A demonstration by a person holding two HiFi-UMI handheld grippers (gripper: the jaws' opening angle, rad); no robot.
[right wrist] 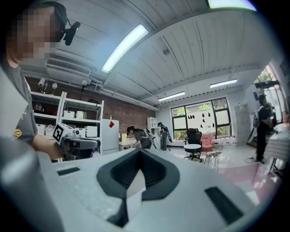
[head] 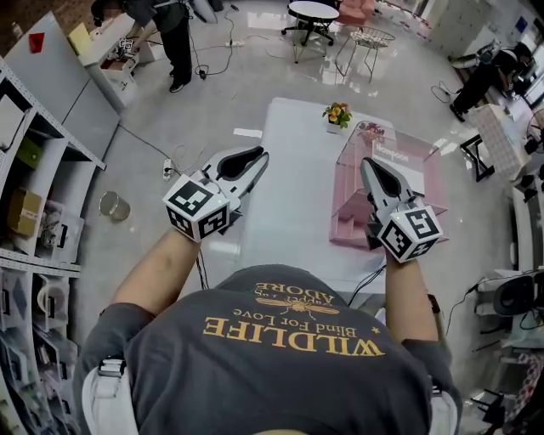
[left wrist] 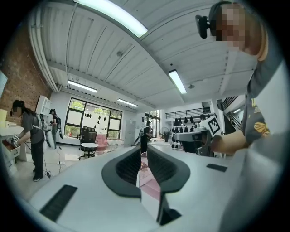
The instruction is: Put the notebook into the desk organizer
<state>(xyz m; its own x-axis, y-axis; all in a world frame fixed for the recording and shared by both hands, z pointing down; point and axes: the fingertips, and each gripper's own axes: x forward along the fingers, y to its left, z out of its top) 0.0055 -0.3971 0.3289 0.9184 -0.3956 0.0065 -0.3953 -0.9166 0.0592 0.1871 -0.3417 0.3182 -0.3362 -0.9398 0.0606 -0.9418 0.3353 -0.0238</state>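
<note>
A pink see-through desk organizer (head: 347,231) stands on the right half of the white table (head: 289,195). Through its walls a pale flat cover with printed lettering, seemingly the notebook (head: 389,158), shows in its back part. My right gripper (head: 367,161) hovers over the organizer, shut and empty; its jaws meet at the tips (right wrist: 138,153). My left gripper (head: 260,155) is over the table's left edge, holding nothing. Its jaws stand all but together (left wrist: 144,152), and a sliver of the pink organizer (left wrist: 149,176) shows through the thin slit.
A small pot of flowers (head: 337,116) sits at the table's far end. Storage shelves (head: 34,212) line the left wall. A person (head: 174,34) stands at a bench beyond, a round table (head: 313,12) and wire stool (head: 371,39) further back. Cables (head: 166,166) lie on the floor left of the table.
</note>
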